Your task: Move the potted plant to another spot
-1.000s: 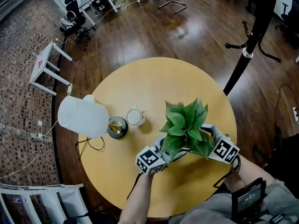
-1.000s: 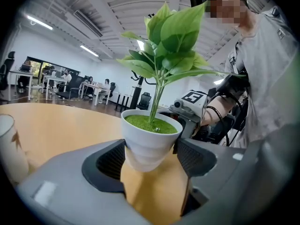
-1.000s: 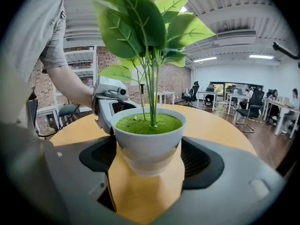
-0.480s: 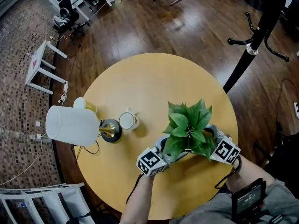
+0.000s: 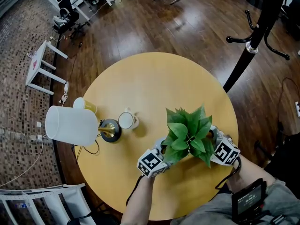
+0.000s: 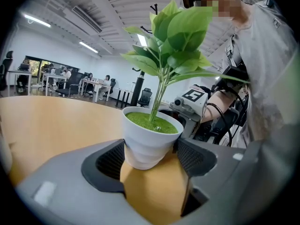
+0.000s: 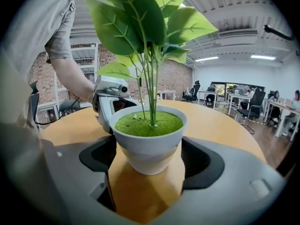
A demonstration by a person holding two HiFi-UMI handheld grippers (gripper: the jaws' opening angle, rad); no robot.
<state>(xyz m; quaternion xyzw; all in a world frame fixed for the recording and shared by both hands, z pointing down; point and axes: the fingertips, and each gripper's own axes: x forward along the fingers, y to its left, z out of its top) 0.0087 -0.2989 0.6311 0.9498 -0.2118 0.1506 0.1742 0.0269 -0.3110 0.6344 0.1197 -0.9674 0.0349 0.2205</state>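
The potted plant [image 5: 187, 135], green leaves in a white ribbed pot [image 6: 151, 139], stands near the front right of the round yellow table [image 5: 150, 78]. My left gripper [image 5: 165, 150] grips the pot from the left. My right gripper [image 5: 211, 138] grips it from the right. In the left gripper view both pads [image 6: 112, 158] touch the pot's sides. The right gripper view shows the pot [image 7: 149, 139] wedged between its pads [image 7: 197, 158] the same way. The pot's base looks level with the tabletop. In the head view the leaves hide the fingertips.
A lamp with a white shade [image 5: 70, 125] and brass base [image 5: 108, 129] stands at the table's left edge, with a white cup [image 5: 126, 120] beside it and a yellow cup [image 5: 85, 105] behind. A black coat stand [image 5: 251, 46] rises at the right. A white stool [image 5: 42, 67] stands on the floor at the left.
The plant and both grippers have sunk a little toward the tabletop and then held still. Both grips look unchanged.
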